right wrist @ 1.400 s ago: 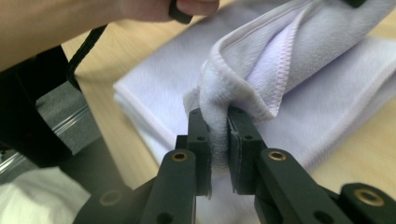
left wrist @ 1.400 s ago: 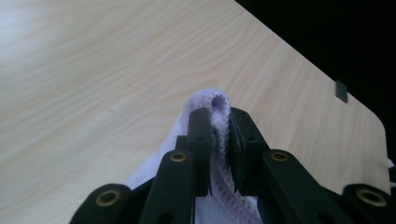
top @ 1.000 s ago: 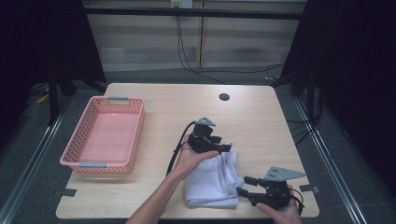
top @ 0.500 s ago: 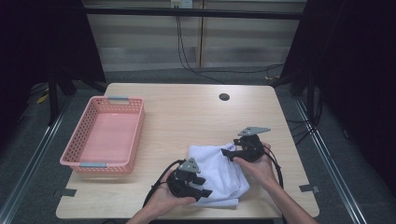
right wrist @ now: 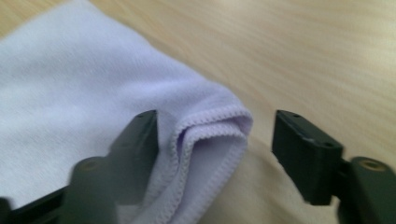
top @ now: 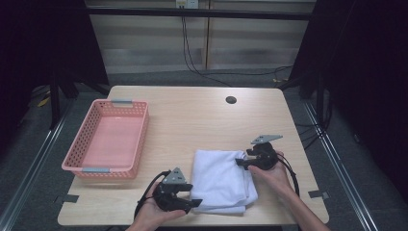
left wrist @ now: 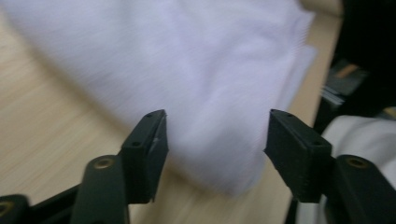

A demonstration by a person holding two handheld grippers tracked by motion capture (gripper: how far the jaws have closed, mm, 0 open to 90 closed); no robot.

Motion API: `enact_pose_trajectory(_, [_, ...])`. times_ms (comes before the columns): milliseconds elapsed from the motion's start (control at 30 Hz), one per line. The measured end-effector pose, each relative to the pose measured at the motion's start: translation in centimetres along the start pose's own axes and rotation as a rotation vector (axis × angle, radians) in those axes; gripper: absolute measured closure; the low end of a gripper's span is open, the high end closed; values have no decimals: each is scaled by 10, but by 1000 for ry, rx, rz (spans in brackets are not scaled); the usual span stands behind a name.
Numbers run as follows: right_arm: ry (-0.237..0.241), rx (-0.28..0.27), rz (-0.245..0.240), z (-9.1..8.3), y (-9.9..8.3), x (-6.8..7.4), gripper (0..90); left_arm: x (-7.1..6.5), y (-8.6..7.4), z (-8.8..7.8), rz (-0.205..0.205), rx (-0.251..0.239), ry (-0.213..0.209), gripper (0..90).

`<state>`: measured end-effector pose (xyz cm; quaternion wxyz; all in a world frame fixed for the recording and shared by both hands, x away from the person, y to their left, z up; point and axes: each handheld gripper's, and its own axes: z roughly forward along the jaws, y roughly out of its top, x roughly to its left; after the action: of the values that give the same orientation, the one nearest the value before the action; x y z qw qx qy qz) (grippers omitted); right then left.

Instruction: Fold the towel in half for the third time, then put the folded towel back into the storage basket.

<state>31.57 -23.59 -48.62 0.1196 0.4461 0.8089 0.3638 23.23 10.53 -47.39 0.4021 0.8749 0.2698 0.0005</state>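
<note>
Lying folded near the front edge of the wooden table [top: 192, 115], the white towel [top: 219, 178] now looks flatter and squarer than it did half a second ago, when it sat as a rumpled heap between the two hands. The left gripper [top: 196, 204] sits at the towel's near left corner, close to where it was then; its jaws have just been opening and stand apart, with the towel's corner lying between them in the left gripper view [left wrist: 210, 135] but neither pad pressing on it. The right gripper [top: 239, 162] is at the far right corner, a little nearer the person than before, when it hovered higher up over the cloth. Its jaws have also just been opening and are spread wide; in the right gripper view the towel's stitched, doubled hem [right wrist: 210, 130] rests on the table between them, touching the left jaw at most and well clear of the other. Off to the left, the pink basket [top: 84, 163] stands where it stood a second ago, apart from the towel.
</note>
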Motion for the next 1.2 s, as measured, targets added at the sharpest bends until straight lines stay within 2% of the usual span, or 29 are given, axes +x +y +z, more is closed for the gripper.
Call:
enact_pose_trajectory(33, [19, -18, -4, 0, 1, -1, 287, 5, -5, 1, -36, 1, -15, 340])
enact_pose_trajectory(100, [51, -30, 0, 2, 3, -3, 239, 10, -7, 1, -73, 2, -22, 311])
enact_pose_trajectory(133, [71, -18, 5, 5, 3, -4, 223, 10, -7, 2, -74, 0, -46, 298])
enact_pose_trajectory(233, [106, -3, 4, 10, 1, -5, 202, 7, -5, 10, -58, 29, -70, 278])
enact_pose_trajectory(300, [104, 14, 6, 12, 0, -3, 194, 4, -3, 15, -54, 34, -73, 275])
enact_pose_trajectory(400, [111, 12, 0, 15, -2, -2, 204, 2, -1, 22, -33, 77, -78, 281])
enact_pose_trajectory(467, [116, 16, 2, 16, -4, -2, 205, 1, 0, 26, -22, 91, -64, 287])
enact_pose_trajectory(533, [129, 16, -2, 19, -5, -2, 204, 0, 1, 28, -15, 93, -58, 306])
enact_pose_trajectory(600, [127, 15, -7, 19, -5, -2, 206, 0, 1, 28, -8, 90, -49, 387])
enact_pose_trajectory(633, [128, 13, -8, 20, -5, -1, 211, 0, 2, 27, -17, 93, -57, 423])
enact_pose_trajectory(667, [128, 14, -10, 20, -5, -1, 217, 1, 2, 27, -8, 96, -61, 488])
enact_pose_trajectory(700, [128, 17, -20, 19, -5, 0, 285, 0, 2, 27, -7, 92, -62, 521])
enact_pose_trajectory(733, [146, 23, -28, 19, -5, 1, 318, 0, 2, 27, -1, 100, -71, 557])
enact_pose_trajectory(800, [140, 30, -41, 19, -4, 4, 352, 1, 2, 27, -2, 108, -78, 602])
enact_pose_trajectory(867, [173, 34, -38, 19, -3, 2, 464, 3, 2, 28, -6, 103, -87, 621])
enact_pose_trajectory(1000, [213, 42, -24, 18, -4, 3, 565, 5, 3, 27, -23, 97, -107, 656])
enact_pose_trajectory(1133, [244, 46, -7, 19, -4, 1, 622, 7, 3, 27, -31, 99, -117, 675])
enact_pose_trajectory(1200, [253, 48, 7, 19, -3, 0, 650, 9, 4, 27, -50, 98, -130, 686])
